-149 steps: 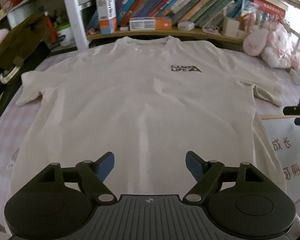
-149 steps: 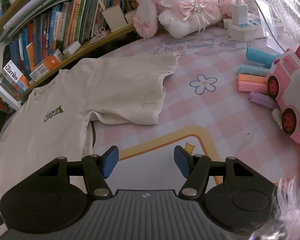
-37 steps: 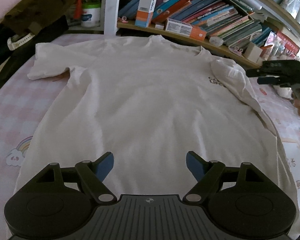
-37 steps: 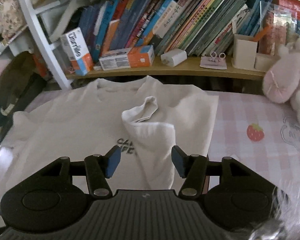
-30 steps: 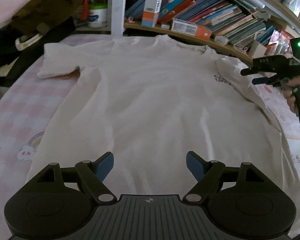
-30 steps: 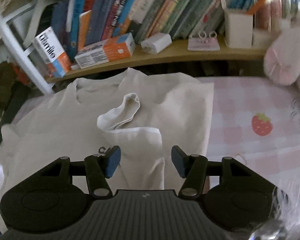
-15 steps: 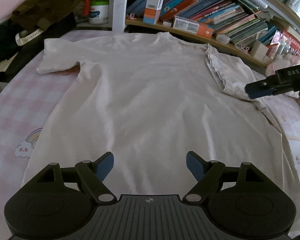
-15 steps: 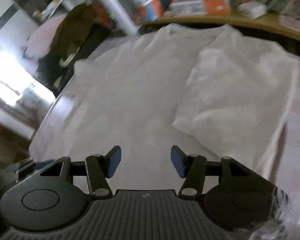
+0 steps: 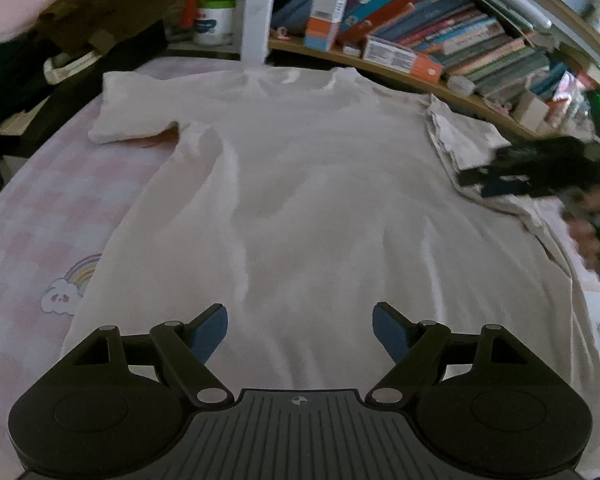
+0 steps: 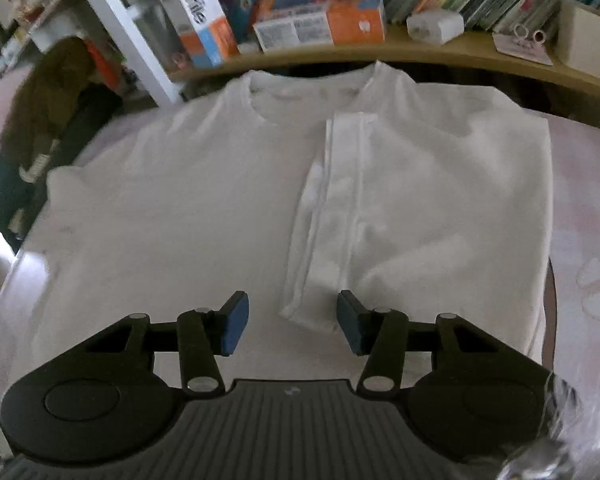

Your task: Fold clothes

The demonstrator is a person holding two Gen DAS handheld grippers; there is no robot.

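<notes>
I see a wooden shelf (image 10: 452, 50) at the far edge, packed with leaning books (image 9: 452, 28). On it stand a white-and-orange box (image 10: 200, 16), a flat orange-ended carton (image 10: 320, 24) and a small white block (image 10: 434, 26). A pink checked sheet (image 9: 40, 208) with a rainbow print (image 9: 70, 286) covers the surface. Dark clothing (image 9: 112, 4) is heaped on the left.

dim room: pink checked tabletop (image 9: 52, 200), wooden bookshelf (image 10: 460, 50) packed with books (image 9: 440, 36) behind.

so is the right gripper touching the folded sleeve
Cannot tell. In the right wrist view the right gripper is open around the folded sleeve's lower corner, but no gap or contact shows plainly.
</notes>
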